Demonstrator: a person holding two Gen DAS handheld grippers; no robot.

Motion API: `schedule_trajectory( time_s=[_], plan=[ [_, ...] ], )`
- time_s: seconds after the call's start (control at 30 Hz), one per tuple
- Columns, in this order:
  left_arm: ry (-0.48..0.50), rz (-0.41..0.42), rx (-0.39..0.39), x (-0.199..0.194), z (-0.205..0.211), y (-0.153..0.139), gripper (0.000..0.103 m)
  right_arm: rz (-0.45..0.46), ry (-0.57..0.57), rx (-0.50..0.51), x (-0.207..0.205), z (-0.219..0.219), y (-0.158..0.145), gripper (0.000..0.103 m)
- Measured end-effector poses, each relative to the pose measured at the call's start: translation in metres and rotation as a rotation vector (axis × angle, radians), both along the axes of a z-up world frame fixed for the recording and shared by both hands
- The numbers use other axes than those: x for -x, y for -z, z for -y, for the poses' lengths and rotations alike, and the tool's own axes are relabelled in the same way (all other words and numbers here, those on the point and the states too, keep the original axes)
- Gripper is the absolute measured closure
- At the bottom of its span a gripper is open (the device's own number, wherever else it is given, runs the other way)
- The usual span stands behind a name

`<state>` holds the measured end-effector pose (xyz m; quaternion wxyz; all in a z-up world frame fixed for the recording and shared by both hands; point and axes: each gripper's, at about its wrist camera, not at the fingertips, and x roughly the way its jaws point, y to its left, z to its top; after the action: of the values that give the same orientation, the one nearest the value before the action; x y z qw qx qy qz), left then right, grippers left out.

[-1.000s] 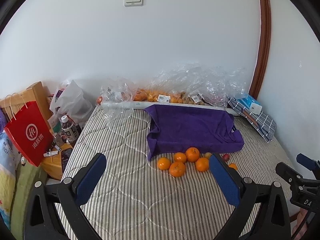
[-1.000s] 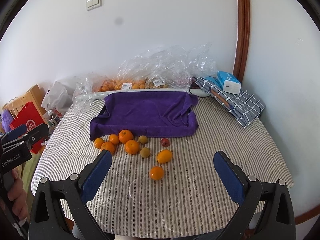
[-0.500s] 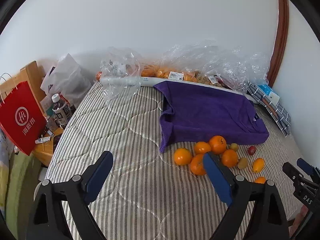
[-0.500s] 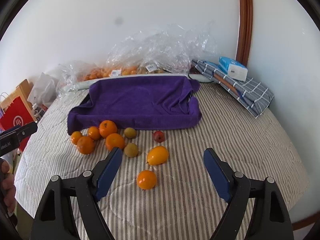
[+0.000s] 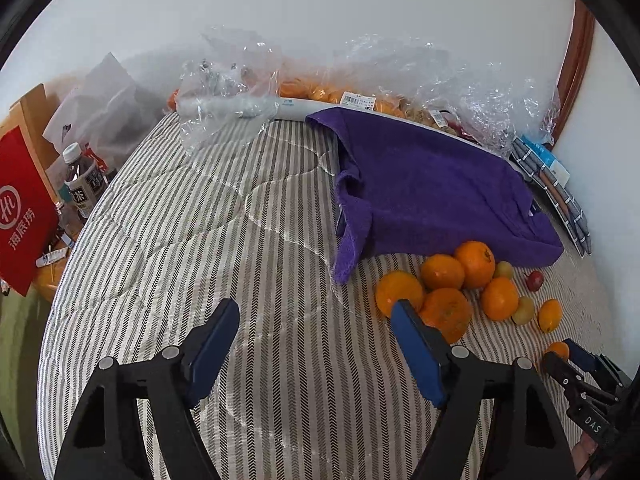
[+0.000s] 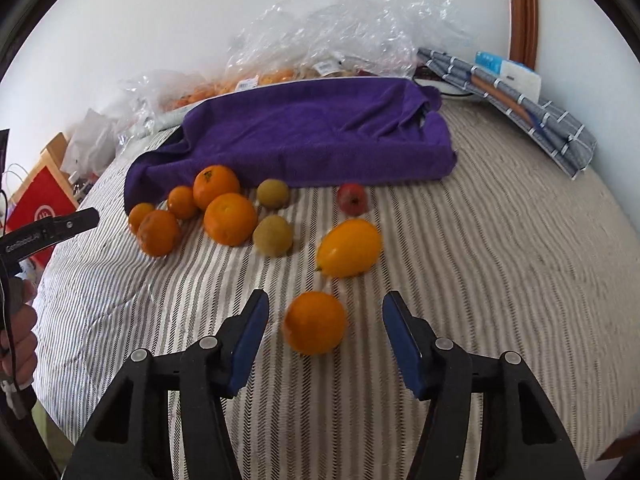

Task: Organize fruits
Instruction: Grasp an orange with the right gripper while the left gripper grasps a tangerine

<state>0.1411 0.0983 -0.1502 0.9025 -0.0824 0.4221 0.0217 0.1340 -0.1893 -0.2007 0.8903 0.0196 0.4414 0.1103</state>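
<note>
Striped bedcover (image 6: 500,240): orange (image 6: 315,323) between right jaws (closing, untouched).

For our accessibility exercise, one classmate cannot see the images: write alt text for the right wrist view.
The right gripper, its blue fingers apart, frames a lone orange on a striped bedcover without touching it. Beyond lie a yellow fruit, more oranges and a purple towel.

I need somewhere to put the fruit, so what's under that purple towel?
The purple towel drapes over something flat and box-like, maybe a tray. Only a dark edge peeks out at its corner. The towel covers the rest, so what it is or holds cannot be seen.
</note>
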Motion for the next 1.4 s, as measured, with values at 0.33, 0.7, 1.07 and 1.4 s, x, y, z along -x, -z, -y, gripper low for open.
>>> schedule_trajectory(
  time_s=[0.33, 0.7, 1.07, 1.4],
  plan=[
    [0.021, -0.026, -0.020, -0.002, -0.001, 0.013, 0.026, 0.026, -0.009, 0.055, -0.001, -0.015, 0.008, 0.044],
    [0.023, -0.025, 0.008, 0.006, -0.002, 0.018, 0.026, 0.047, -0.018, 0.060, 0.002, -0.014, 0.008, 0.071],
    [0.108, -0.011, 0.003, -0.016, 0.034, 0.019, 0.031, 0.046, -0.018, 0.057, 0.012, 0.001, 0.010, 0.071],
    [0.139, -0.001, 0.018, -0.031, 0.047, 0.030, 0.068, 0.085, -0.028, 0.070, 0.025, 0.007, 0.015, 0.070]
  ],
)
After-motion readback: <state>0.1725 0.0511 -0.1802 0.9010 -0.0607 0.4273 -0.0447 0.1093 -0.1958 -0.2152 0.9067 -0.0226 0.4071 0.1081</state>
